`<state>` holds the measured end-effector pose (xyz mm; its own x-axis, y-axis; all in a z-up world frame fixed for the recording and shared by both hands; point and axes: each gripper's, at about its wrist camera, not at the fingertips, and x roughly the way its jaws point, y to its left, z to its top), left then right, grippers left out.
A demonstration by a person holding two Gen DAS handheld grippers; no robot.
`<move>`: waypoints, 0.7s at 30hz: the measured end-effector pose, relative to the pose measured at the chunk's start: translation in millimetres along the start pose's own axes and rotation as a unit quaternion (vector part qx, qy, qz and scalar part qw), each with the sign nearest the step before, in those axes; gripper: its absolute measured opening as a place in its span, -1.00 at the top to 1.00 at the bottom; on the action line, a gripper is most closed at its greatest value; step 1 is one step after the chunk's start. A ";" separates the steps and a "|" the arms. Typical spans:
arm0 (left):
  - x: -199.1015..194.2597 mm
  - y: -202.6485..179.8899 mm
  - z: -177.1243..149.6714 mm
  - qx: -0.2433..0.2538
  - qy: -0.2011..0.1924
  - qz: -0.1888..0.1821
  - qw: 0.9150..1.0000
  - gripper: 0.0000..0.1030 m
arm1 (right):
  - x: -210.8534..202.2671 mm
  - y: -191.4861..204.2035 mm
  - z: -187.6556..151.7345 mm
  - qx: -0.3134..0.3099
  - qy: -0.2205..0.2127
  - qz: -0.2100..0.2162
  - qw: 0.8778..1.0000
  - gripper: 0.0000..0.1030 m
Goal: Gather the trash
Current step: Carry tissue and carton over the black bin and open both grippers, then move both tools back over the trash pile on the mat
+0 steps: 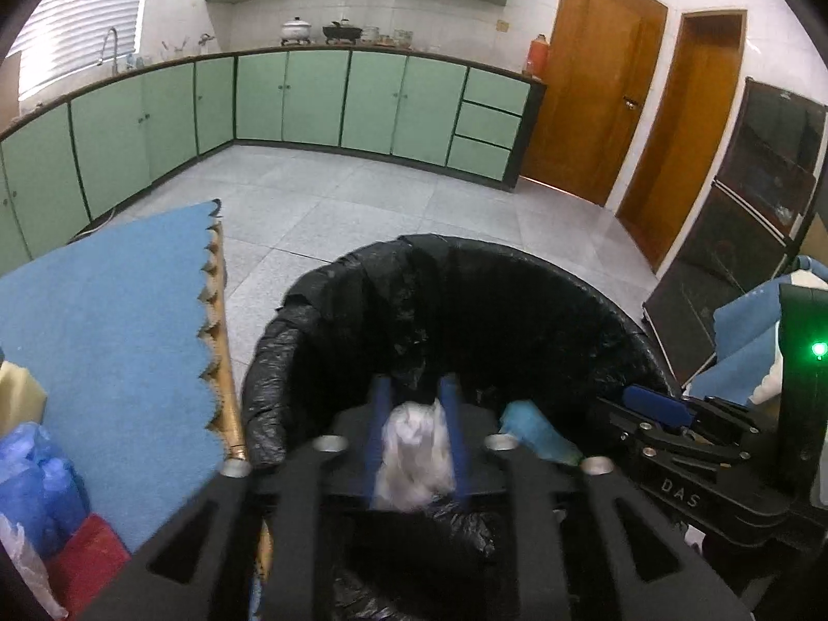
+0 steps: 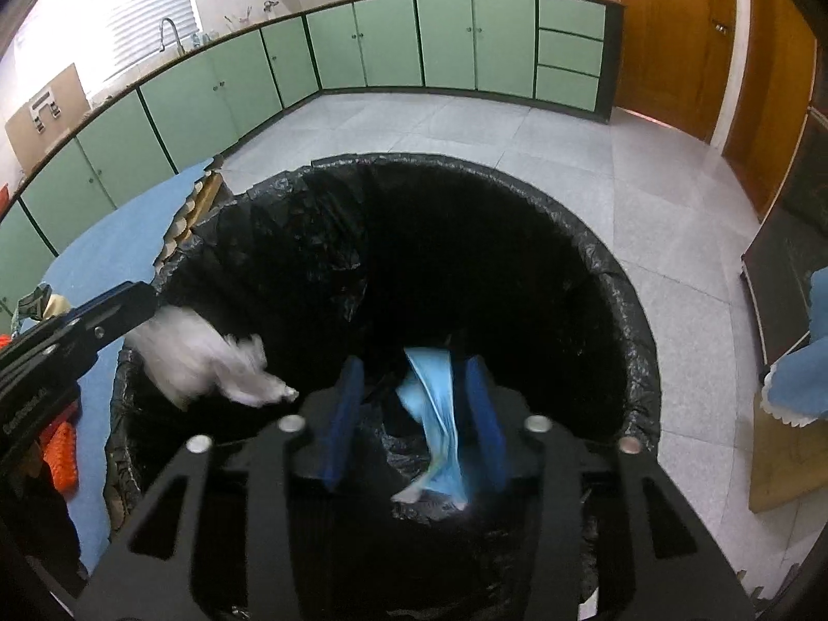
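Observation:
A round bin with a black liner (image 1: 321, 290) (image 2: 610, 269) stands on the floor below both grippers. My left gripper (image 1: 416, 388) is shut on a crumpled white plastic wad (image 1: 414, 445) and holds it over the bin's near rim; the wad shows blurred in the right wrist view (image 2: 207, 357). My right gripper (image 2: 414, 372) has its jaws apart, with a light blue wrapper (image 2: 440, 424) hanging against the right finger over the bin's opening; the wrapper also shows in the left wrist view (image 1: 538, 432).
A table with a blue scalloped cloth (image 1: 114, 321) lies left of the bin, with blue bags (image 1: 31, 476) and a red item (image 1: 88, 553) on it. Green cabinets (image 1: 310, 98), wooden doors (image 1: 595, 83) and a dark cabinet (image 1: 750, 196) ring the tiled floor (image 1: 362, 207).

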<state>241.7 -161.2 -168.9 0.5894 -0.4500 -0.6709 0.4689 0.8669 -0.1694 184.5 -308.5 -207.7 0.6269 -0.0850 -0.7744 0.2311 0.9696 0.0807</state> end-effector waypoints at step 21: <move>-171.3 135.8 -50.1 -0.076 -0.081 0.230 0.967 -0.15 | -74.2 154.1 13.2 -0.100 -0.118 0.131 0.979 -0.62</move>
<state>171.4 44.3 -113.1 0.8130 -0.0272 -0.5817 0.0381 0.9993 0.0066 183.4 -155.7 -129.6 0.8056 0.1438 -0.5747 -0.0949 0.9889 0.1144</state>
